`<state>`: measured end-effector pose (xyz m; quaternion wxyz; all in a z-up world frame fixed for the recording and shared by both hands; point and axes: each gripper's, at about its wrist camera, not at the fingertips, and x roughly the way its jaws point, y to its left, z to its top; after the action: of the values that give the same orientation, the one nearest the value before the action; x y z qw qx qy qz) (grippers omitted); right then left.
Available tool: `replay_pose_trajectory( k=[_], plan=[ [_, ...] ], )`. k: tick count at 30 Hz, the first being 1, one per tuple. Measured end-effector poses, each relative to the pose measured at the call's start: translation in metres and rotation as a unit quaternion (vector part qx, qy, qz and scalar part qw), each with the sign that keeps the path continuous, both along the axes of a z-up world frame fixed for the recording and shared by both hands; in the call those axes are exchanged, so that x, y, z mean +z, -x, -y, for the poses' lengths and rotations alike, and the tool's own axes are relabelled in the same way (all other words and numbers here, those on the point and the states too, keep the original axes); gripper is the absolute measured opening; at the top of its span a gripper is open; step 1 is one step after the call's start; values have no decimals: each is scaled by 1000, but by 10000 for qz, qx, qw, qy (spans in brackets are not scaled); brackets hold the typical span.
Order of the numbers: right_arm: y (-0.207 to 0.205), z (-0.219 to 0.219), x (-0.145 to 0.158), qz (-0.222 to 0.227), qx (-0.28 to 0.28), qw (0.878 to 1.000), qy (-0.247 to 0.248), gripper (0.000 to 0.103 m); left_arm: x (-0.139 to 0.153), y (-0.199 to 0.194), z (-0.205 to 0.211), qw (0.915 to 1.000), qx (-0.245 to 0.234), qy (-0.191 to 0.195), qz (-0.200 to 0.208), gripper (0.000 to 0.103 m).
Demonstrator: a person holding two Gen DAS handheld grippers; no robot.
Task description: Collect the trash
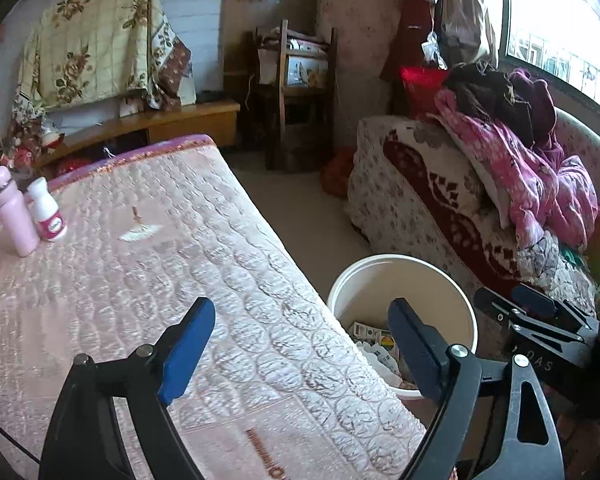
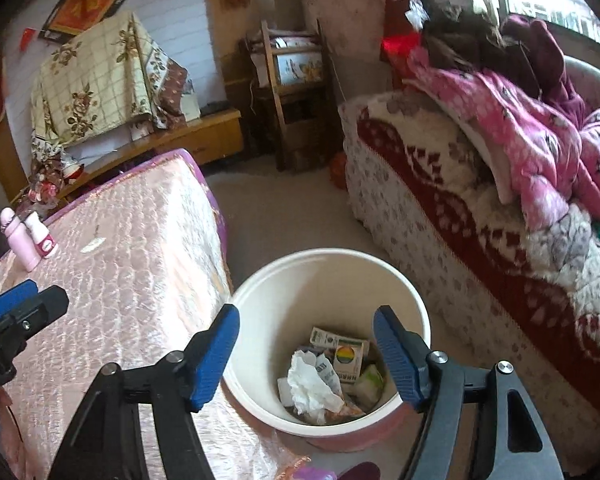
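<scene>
Blue-padded jaws of the right gripper and left gripper stand apart and empty, near a cream bucket holding crumpled tissue and cartons beside a pink mattress bearing two bottles.

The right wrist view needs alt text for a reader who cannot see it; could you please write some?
Open blue-padded right tongs frame a round cream plastic bin on the floor, holding crumpled white tissue and a small printed carton. A pink quilted mattress lies left.
</scene>
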<state>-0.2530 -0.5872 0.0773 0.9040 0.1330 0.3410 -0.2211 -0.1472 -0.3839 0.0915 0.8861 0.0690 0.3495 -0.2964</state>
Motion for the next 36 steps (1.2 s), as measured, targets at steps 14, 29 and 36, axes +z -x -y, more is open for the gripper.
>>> replay_pose_trajectory(
  k=[14, 29, 36],
  plan=[
    [11, -36, 40, 415, 138, 9987, 271, 73, 18, 11, -50, 9991, 295, 189, 255, 88],
    [16, -60, 56, 587, 300, 9971, 386, 74, 30, 16, -77, 9969, 560, 220, 512, 88],
    [16, -68, 60, 604, 371, 9965, 444, 74, 32, 19, -78, 9965, 565, 225, 566, 88]
  ],
)
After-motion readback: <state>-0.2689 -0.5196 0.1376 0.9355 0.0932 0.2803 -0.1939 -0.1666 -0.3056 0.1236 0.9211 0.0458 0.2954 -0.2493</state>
